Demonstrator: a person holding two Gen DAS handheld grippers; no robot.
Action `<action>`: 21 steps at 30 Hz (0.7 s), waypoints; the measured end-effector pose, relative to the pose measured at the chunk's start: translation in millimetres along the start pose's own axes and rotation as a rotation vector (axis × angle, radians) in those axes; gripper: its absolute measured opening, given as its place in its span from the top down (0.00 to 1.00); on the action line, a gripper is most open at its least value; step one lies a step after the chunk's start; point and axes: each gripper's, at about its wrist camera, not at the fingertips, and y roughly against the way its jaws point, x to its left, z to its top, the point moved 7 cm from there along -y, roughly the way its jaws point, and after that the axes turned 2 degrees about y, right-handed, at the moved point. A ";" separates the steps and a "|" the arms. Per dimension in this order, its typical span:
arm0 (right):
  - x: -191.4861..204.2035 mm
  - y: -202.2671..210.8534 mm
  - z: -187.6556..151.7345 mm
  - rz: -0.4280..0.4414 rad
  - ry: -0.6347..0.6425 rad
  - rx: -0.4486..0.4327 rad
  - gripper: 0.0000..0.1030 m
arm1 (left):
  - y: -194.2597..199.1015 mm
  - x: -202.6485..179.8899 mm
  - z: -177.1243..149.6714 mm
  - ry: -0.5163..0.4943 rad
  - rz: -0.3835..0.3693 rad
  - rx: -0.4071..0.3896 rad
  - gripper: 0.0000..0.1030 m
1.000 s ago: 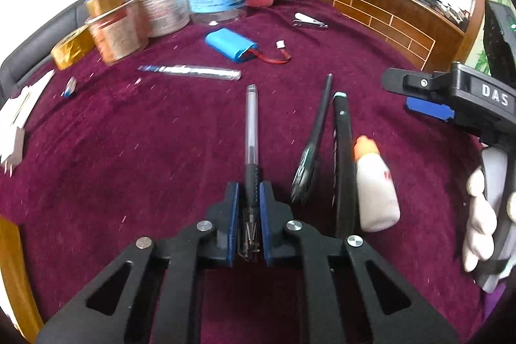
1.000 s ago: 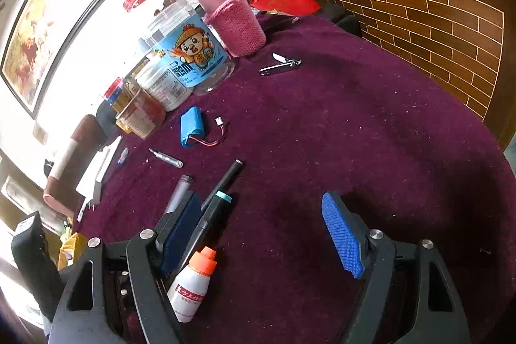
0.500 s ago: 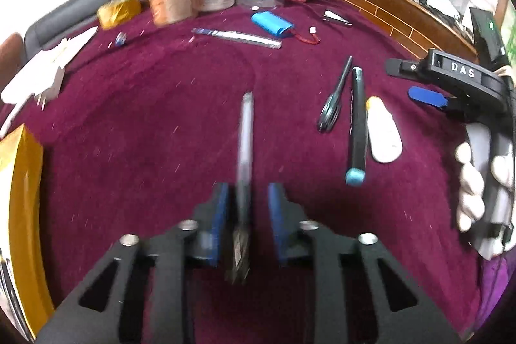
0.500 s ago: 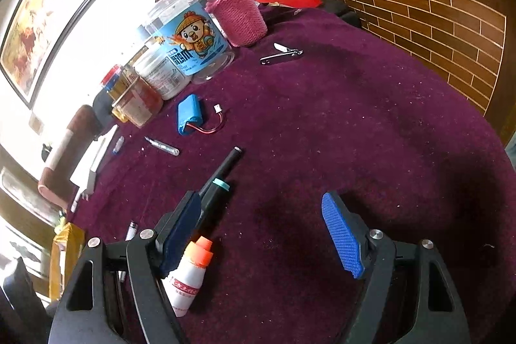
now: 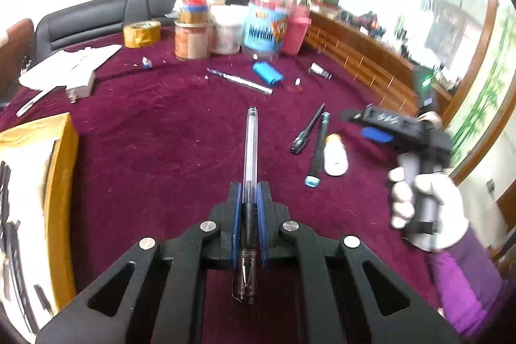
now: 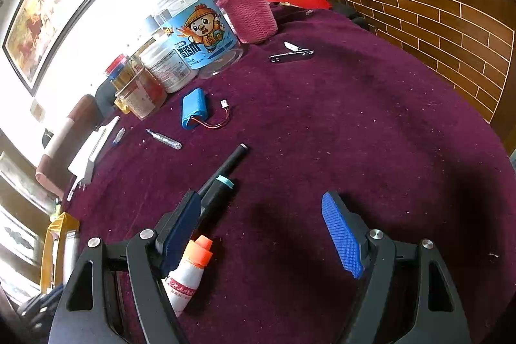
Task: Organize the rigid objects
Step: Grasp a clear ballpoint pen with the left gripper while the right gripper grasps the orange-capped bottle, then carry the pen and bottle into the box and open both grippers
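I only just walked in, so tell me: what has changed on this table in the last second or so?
The left gripper, shut on the clear pen, lifted it off the cloth and carried it toward the yellow box. The right gripper stayed open, unmoved, over the glue bottle and black pens.

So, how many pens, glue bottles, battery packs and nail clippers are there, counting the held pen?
Pens: 3 (clear pen, black pen, teal-banded pen)
Glue bottle: 1
Battery pack: 1
Nail clipper: 1
Slim tube, unclear: 1
Total: 7

Blue jar label: Chinese characters, unreadable; glue bottle print illegible.
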 end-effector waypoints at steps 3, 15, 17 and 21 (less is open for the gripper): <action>0.4 1.3 -1.1 0.019 0.002 -0.001 0.29 | 34.1 7.0 -5.3 0.049 -0.034 -0.044 0.93; 51.0 4.2 -42.1 0.005 0.114 0.155 0.53 | 114.1 95.5 -46.5 0.210 0.047 -0.140 0.93; 54.0 2.4 -44.4 0.009 0.112 0.172 0.62 | 123.9 112.7 -54.2 0.246 0.064 -0.150 0.93; 60.9 3.7 -53.1 -0.070 0.172 0.200 0.64 | 145.6 145.7 -73.6 0.315 0.112 -0.173 0.93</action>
